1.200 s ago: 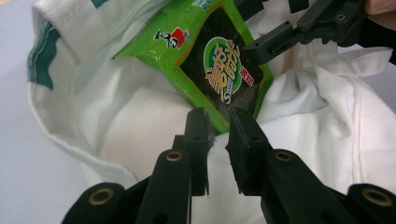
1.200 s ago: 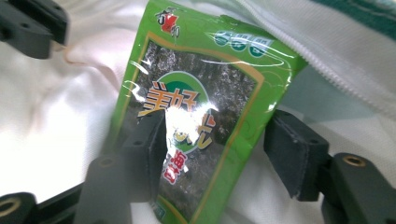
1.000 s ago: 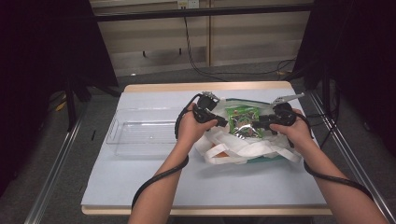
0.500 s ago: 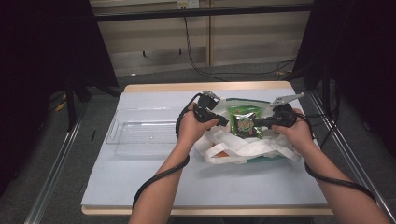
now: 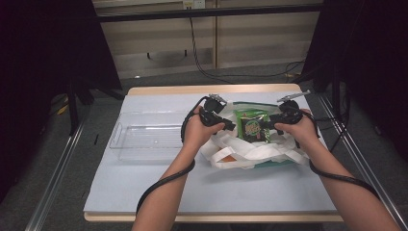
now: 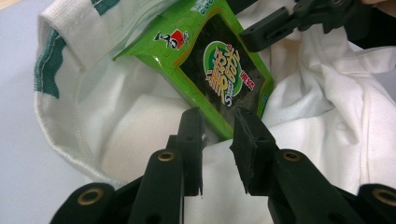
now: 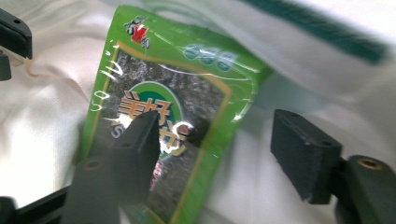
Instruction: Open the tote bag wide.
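A green snack packet [image 5: 251, 126] sat in the mouth of a white cloth bag [image 5: 250, 153] on the table [image 5: 159, 187], toward the right side. The packet leaned up out of the bag, with the white cloth bunched around its lower part. In the left gripper view, the left gripper [image 6: 217, 135] had its two black jaws close together at the rim of the bag, with a fold of white cloth and the packet's bottom corner between them; it looked like it pinched the cloth, but I could not tell for sure. The bag had a dark green stripe [image 6: 46, 65] along its edge. In the right gripper view, the right gripper [image 7: 219, 135] had its jaws wide apart, and they had just been opening. One jaw was in front of the packet [image 7: 163, 116] and the other was off to the side, so the packet was let go. A clear plastic tray [image 5: 144, 137] lay just to the left of the person's left hand [image 5: 199, 131].
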The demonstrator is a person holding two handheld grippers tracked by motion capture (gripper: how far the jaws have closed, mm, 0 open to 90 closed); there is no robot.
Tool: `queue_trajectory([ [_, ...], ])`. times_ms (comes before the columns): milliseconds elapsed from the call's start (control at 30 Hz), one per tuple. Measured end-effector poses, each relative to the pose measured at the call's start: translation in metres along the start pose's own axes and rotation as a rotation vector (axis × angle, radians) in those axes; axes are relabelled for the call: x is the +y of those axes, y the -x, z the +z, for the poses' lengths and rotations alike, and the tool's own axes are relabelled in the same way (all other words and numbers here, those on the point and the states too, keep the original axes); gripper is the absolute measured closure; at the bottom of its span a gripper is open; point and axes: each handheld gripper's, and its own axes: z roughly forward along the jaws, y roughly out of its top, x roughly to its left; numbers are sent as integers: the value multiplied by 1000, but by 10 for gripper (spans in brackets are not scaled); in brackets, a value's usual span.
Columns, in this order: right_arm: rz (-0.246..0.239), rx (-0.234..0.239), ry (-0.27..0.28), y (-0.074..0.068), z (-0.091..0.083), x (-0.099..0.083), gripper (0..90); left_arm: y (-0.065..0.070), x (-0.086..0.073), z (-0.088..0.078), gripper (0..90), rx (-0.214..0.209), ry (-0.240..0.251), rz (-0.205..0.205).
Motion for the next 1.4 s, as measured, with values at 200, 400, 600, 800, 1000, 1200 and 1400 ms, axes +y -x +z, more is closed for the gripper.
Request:
queue_trajectory([
  [200,-21,85,-31,-3,22,-4,273,-2,-1,0,733,-1,13,-5],
  [400,-27,93,2,-3,19,-6,400,-3,-2,-1,735,2,9,-3],
  [600,-7,128,82,0,3,-12,671,-3,-3,3,721,-5,31,-11],
  [800,-39,156,96,-2,-9,-12,747,-2,1,4,669,1,37,-7],
  [1000,-78,165,122,-5,-16,-16,761,-3,3,3,587,-8,56,-2],
  [1200,-118,155,143,-9,-21,-18,756,0,10,2,528,-14,73,23],
  [1400,-155,157,157,-12,-27,-20,752,2,17,3,517,-36,85,40],
])
